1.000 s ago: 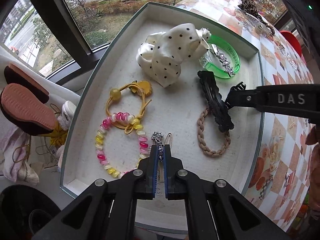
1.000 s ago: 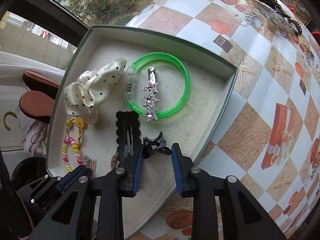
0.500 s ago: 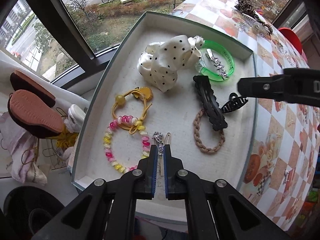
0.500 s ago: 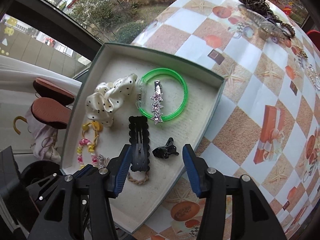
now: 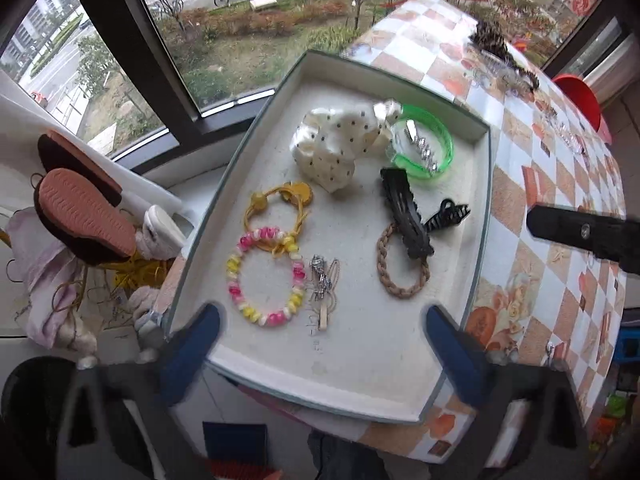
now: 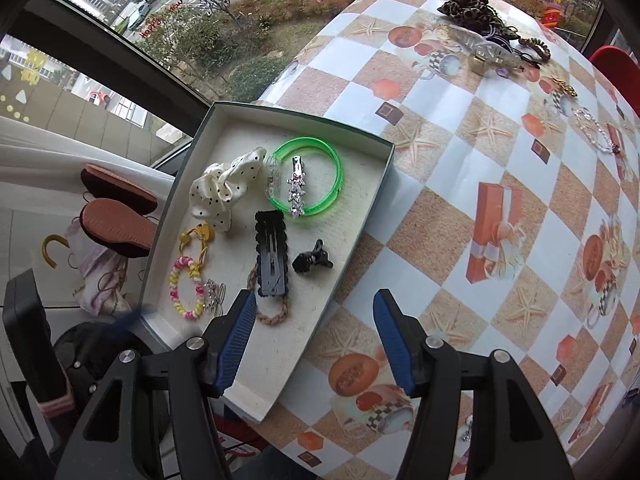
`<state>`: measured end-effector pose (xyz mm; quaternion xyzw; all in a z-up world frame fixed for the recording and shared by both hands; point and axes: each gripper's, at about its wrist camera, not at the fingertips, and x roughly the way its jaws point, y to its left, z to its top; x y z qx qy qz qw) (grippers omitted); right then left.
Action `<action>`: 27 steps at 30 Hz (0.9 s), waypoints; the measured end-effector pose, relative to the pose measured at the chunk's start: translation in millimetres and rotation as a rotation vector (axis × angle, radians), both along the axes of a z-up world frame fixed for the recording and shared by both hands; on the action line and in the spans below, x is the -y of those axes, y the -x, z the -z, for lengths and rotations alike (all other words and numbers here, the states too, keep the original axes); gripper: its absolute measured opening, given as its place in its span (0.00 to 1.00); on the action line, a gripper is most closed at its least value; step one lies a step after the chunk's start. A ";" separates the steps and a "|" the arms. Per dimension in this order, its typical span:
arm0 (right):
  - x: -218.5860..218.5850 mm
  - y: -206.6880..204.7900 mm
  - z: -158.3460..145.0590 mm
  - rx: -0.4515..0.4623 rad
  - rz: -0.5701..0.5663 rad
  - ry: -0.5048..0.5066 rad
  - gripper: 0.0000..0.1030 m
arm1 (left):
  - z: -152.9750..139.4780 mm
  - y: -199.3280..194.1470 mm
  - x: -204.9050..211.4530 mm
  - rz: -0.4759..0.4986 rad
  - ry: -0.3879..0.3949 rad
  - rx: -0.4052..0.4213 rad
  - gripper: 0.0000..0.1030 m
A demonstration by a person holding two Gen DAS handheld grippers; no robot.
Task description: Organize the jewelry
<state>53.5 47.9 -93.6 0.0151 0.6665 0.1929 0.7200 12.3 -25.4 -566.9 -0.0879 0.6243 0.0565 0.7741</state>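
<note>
Right wrist view: both grippers (image 6: 314, 338) (image 5: 322, 346) were held open, empty; the light, stiff claw clip (image 6: 312, 262) was judged best pinched across its body.

Left gripper (image 5: 322, 338) hanging with blue-padded fingers (image 5: 192, 350) spread wide, nothing between them, blurred at the near edge, right gripper (image 6: 314, 336) also wide apart and empty, its black finger poking in at the left camera's right side
</note>
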 end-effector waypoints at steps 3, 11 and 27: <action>4.9 7.5 -3.9 -0.002 0.006 -0.001 0.67 | -3.1 -5.9 -3.5 -0.013 0.008 0.002 1.00; 8.5 17.1 -24.7 0.045 0.002 0.046 0.80 | -21.7 -7.2 -12.1 -0.059 -0.011 0.020 1.00; -18.1 35.3 -68.8 0.184 -0.140 0.161 0.80 | -58.0 15.8 -14.9 -0.133 -0.056 0.044 1.00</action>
